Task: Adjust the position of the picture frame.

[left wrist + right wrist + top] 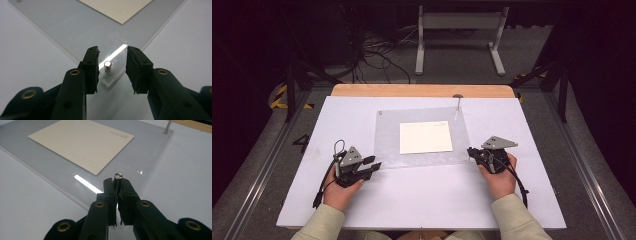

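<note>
At near-left corner of clear sheet (75, 32), upright stud (107, 66) sits btwn jaws of wide-open left hand-held gripper (111, 68); right hand-held gripper (117, 186) clamped on upright pin (117, 177).

A clear acrylic sheet (422, 145) lies flat on the white table (422, 200), a cream card (425, 137) on its middle and small metal pins (107, 66) upright at its corners.

Upright pin (458, 103) at clear sheet's (387, 142) far corner; tabletop (422, 192) nearside open
</note>
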A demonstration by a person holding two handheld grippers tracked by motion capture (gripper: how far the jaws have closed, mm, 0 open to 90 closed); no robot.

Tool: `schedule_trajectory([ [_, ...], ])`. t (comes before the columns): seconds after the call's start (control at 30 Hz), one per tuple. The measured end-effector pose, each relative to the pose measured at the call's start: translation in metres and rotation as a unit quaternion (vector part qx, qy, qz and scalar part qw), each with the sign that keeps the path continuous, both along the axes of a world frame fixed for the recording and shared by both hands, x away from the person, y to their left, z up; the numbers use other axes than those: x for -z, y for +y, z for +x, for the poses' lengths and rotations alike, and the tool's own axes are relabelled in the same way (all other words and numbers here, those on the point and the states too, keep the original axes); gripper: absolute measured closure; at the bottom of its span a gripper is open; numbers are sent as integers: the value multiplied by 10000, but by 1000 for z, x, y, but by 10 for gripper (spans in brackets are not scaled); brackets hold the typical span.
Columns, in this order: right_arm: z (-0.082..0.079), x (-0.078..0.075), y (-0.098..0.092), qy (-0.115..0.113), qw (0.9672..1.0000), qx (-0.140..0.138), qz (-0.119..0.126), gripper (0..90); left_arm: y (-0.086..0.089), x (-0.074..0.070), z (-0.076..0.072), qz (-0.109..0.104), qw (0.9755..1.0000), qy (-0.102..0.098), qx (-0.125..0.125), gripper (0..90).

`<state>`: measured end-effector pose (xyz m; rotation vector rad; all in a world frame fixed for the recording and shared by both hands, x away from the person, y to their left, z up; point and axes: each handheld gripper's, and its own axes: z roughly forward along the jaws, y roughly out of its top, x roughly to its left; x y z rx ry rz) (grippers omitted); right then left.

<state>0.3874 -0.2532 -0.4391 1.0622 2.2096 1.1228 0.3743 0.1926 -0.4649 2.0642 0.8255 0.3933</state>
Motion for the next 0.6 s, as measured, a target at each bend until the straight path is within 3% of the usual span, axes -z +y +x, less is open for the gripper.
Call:
schedule_trajectory([
  [0.23, 0, 0, 0, -3, 10000, -13, 18, 846, -6, 2, 5, 353, 9994, 43, 0, 780],
  [0.3, 0, 0, -1, -1, 10000, -12, 28, 845, -7, 2, 7, 364, 9993, 30, -5, 825],
  [0.43, 0, 0, -1, 4, 10000, -10, 26, 845, -5, 1, 11, 286, 9995, 150, 67, 835],
  [0.5, 1, 0, -1, 7, 10000, -10, 30, 845, -5, 0, 11, 355, 9992, 136, 109, 836],
  [0.6, 0, 0, -2, 26, 10000, 43, 25, 845, -7, -2, 9, 298, 9984, 323, 352, 837],
])
